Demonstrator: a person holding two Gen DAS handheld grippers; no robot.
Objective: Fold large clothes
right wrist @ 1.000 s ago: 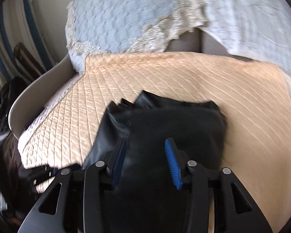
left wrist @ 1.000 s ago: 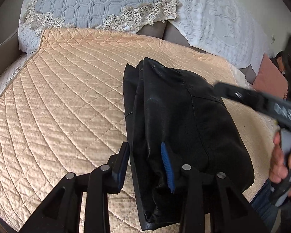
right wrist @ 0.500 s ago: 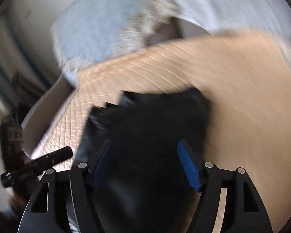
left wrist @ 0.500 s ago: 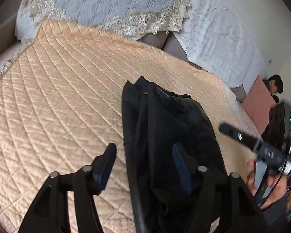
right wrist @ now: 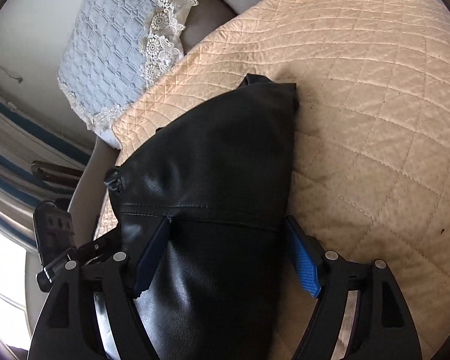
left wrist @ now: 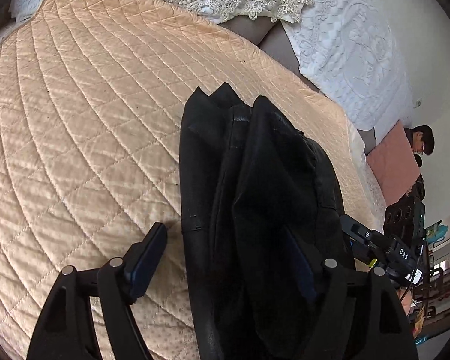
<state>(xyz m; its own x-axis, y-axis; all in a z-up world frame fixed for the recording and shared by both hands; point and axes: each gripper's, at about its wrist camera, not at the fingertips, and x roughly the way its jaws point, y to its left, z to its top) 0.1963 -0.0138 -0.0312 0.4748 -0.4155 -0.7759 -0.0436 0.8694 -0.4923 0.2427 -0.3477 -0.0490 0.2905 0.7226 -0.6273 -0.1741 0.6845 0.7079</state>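
A black leather garment [left wrist: 255, 195] lies folded into a long narrow bundle on the peach quilted bedspread [left wrist: 84, 120]. My left gripper [left wrist: 225, 264] is open, its jaws spread wide on either side of the bundle's near end. The same garment fills the right wrist view [right wrist: 213, 180]. My right gripper [right wrist: 228, 255] is open above it, its left finger [right wrist: 153, 252] over the leather and its right finger [right wrist: 303, 264] at the bundle's edge. The right gripper shows in the left wrist view [left wrist: 378, 246] just beyond the bundle.
Light blue lace-trimmed pillows [right wrist: 114, 48] and a white embossed pillow [left wrist: 354, 51] lie at the head of the bed. A pink cushion [left wrist: 390, 162] and a person's head [left wrist: 421, 141] are at the far right. The bed frame edge [right wrist: 87, 180] runs beside the garment.
Both grippers opened wide and let go of the garment. Both moved in lower over the bundle, which now lies flat on the bedspread.
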